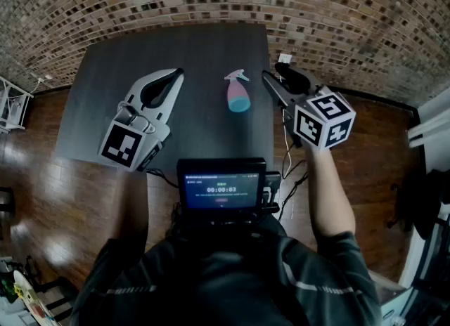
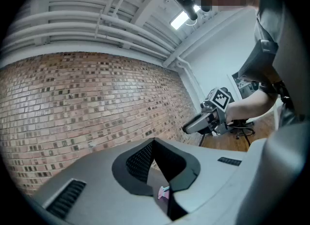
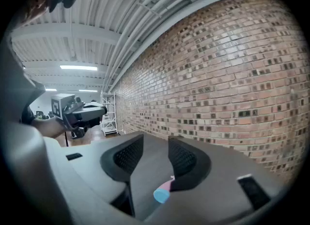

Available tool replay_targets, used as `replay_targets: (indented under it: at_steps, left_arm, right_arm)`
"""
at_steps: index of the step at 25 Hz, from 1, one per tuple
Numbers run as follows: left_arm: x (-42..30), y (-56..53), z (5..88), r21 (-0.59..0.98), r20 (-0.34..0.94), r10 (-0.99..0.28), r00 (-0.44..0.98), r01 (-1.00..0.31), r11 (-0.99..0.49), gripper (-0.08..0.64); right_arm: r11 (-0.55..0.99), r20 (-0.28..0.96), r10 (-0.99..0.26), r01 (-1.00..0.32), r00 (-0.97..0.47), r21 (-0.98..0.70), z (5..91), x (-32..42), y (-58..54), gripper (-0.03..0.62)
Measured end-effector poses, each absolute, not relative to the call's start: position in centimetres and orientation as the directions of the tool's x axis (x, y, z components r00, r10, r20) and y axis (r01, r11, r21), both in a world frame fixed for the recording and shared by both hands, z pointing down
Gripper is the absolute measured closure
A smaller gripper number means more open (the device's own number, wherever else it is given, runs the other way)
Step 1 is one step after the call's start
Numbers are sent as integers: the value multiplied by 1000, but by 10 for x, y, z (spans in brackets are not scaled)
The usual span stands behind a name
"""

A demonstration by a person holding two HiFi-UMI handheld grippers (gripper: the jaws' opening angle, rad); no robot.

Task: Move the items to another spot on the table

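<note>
Brick wall behind, dark desk in front; pink-and-blue spray bottle sat mid-desk between both claws, touching neither; left claw had its jaws together, empty; right claw stood partly apart, nothing between the pads. Likely step was the reach; right claw probably needed opening wider, then closing on the bottle's body, not its nozzle.

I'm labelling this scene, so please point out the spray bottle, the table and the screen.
spray bottle point(image 1: 238, 93): head view, on its pink body.
table point(image 1: 204, 50): head view, on the bare top near the far edge.
screen point(image 1: 221, 190): head view, on the middle of the lit display.
</note>
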State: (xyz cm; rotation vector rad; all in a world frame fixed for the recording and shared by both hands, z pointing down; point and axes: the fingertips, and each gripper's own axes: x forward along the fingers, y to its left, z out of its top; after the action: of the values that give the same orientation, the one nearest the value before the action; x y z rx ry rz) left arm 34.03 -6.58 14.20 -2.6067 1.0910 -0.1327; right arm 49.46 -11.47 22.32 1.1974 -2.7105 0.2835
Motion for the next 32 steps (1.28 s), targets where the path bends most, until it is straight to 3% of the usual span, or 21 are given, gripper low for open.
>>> replay_targets:
  at_steps: [5, 11, 16, 18, 32]
  left_arm:
    - [341, -70, 156, -324, -35, -712, 701, -682, -656, 563]
    - [332, -87, 197, -299, -33, -707, 706, -682, -667, 563]
    - [317, -146, 188, -242, -14, -705, 709, -686, -686, 563]
    - [311, -164, 194, -226, -4, -702, 712, -684, -693, 563]
    - [282, -263, 274, -147, 87, -683, 725, -669, -729, 563]
  right_arm:
    - [665, 296, -684, -737, -666, -120, 246, 487, -133, 289]
    - [634, 377, -672, -758, -637, -151, 306, 479, -164, 190]
    - [590, 490, -624, -778, -609, -215, 325, 466, -215, 187]
    - [578, 529, -605, -785, -596, -224, 340, 460, -230, 146]
    - [489, 754, -394, -815, -525, -312, 461, 428, -277, 146]
